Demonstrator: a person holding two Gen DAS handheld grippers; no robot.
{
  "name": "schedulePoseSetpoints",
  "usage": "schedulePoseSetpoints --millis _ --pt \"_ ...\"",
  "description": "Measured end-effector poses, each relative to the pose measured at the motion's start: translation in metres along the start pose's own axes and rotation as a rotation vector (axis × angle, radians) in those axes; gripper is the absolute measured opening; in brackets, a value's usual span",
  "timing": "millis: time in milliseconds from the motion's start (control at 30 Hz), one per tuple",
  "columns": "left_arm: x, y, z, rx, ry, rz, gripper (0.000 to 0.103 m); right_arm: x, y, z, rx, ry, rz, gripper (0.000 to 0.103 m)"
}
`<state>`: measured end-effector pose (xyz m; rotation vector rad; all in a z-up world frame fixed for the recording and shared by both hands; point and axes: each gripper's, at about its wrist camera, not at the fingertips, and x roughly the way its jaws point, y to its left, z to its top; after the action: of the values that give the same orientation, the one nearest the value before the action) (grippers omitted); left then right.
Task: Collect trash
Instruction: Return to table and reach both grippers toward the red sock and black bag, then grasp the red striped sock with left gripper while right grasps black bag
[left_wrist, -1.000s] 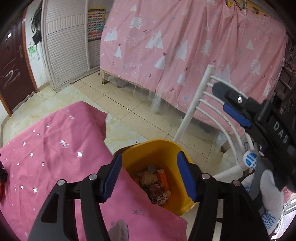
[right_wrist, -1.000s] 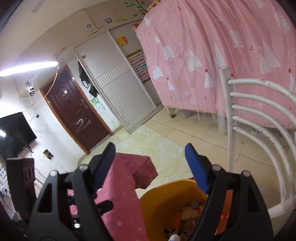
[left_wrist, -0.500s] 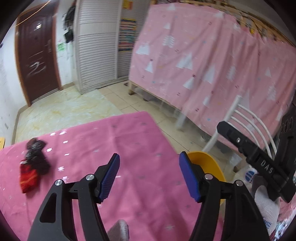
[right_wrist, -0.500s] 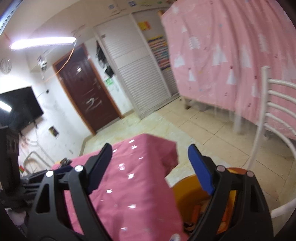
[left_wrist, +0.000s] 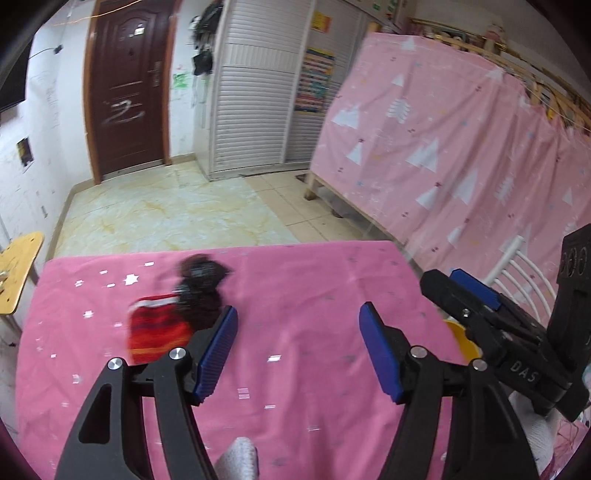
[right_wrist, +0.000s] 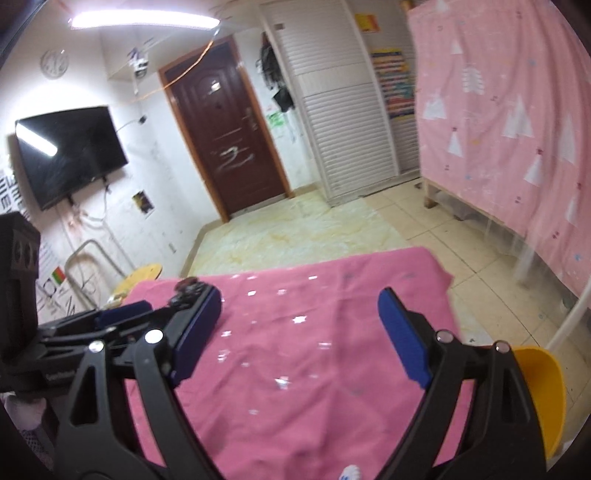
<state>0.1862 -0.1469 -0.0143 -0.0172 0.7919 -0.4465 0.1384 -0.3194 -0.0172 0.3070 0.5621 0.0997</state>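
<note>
A red packet (left_wrist: 157, 332) and a black crumpled wrapper (left_wrist: 201, 284) lie together on the pink star-print tablecloth (left_wrist: 295, 288), left of centre in the left wrist view. My left gripper (left_wrist: 299, 350) hovers open over the cloth just right of them, nothing between its pads. Over the middle of the cloth, my right gripper (right_wrist: 299, 336) has its jaws opening, also with nothing between them. It shows at the right edge of the left wrist view (left_wrist: 447, 278). The black wrapper (right_wrist: 188, 290) peeks past the left gripper (right_wrist: 147, 314). The yellow bin (right_wrist: 543, 387) stands off the table's right end.
A white slatted chair (left_wrist: 517, 266) stands right of the table by the bin. A pink curtained bed frame (left_wrist: 461, 155) runs along the right. A wooden stool (left_wrist: 18, 273) sits at the table's left end. Tiled floor (left_wrist: 166, 210) lies beyond the far edge.
Both grippers swung left, from above the yellow bin to over the table. The red packet and black wrapper came into view and now lie close to the left gripper. Both jaws stand wider.
</note>
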Motion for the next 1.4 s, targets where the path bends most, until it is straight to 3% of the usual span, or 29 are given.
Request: schedulePoseSetpoints --millis 300,433,733,1067,1233,1400 --pt "0.001 0.076 -0.008 -0.074 0.017 0.089 0.063 0.046 0.049 0.003 -0.050 0.074 0.064 0.083" --pt "0.015 0.098 -0.012 -0.064 0.065 0.127 0.064 0.061 0.061 0.003 -0.064 0.101 0.091 0.083" --pt "0.048 0.116 -0.020 -0.051 0.132 0.149 0.064 0.099 0.094 0.002 -0.096 0.187 0.160 0.083" --pt "0.070 0.117 -0.022 0.004 0.155 0.133 0.063 0.141 0.113 -0.005 -0.141 0.287 0.161 0.083" --pt "0.073 0.114 -0.023 0.018 0.147 0.124 0.039 0.155 0.116 -0.006 -0.165 0.323 0.134 0.083" --pt "0.071 0.109 -0.025 0.041 0.134 0.131 0.028 0.163 0.117 -0.009 -0.179 0.347 0.112 0.083"
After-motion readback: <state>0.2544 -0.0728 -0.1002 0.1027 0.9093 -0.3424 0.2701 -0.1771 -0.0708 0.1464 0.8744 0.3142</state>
